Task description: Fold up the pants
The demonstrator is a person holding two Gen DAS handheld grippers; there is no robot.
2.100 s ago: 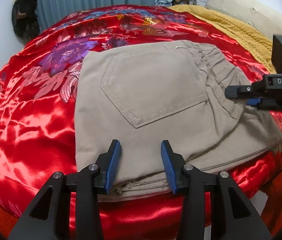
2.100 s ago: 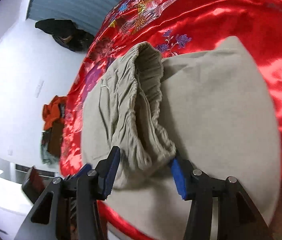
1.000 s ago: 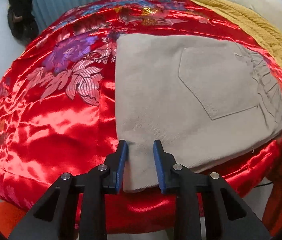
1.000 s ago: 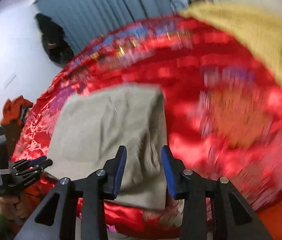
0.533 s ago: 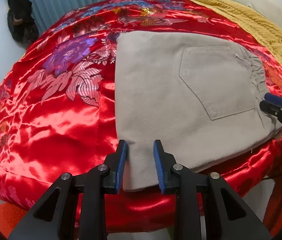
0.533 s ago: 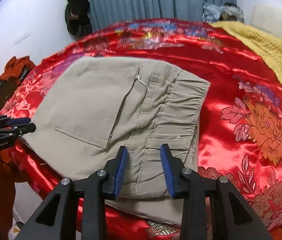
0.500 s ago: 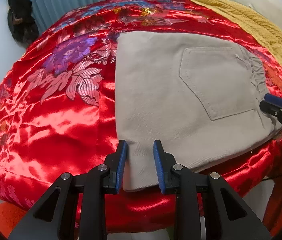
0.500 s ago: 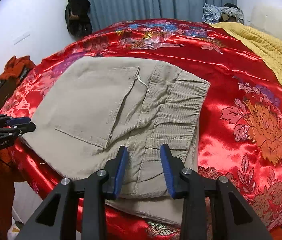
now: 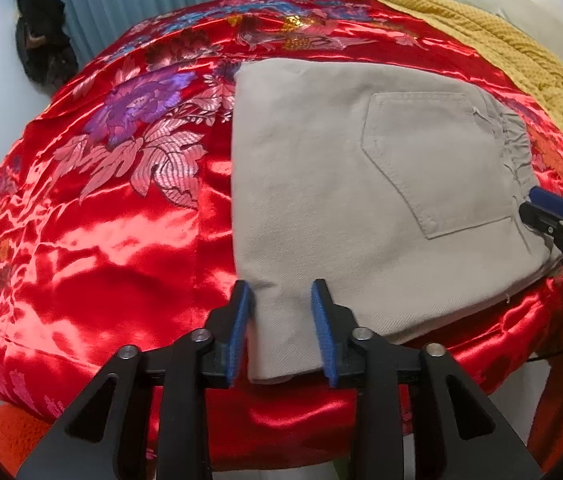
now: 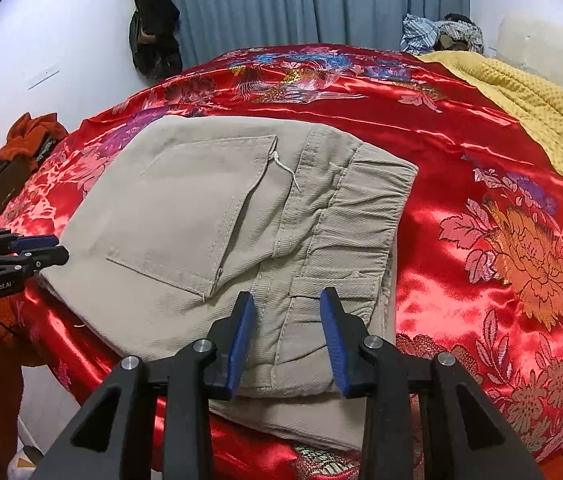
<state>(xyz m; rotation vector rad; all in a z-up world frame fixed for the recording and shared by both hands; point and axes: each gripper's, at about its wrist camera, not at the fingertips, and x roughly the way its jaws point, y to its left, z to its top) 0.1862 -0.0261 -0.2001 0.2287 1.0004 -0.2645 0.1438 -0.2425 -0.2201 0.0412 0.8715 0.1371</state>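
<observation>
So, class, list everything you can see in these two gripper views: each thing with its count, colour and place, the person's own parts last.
Pants: one, beige, folded, near edge of the bedspread.
Bedspread: one, red satin with flowers, covering the bed.
Blanket: one, mustard yellow, far right of the bed.
Curtain: one, grey-blue, behind the bed.
Dark garment: one, black, hanging by the curtain.
Orange clothes: one heap, left of the bed.
Left gripper: black, blue pads, jaws opening around the pants' corner.
Right gripper: same colours, open over the waistband.
</observation>
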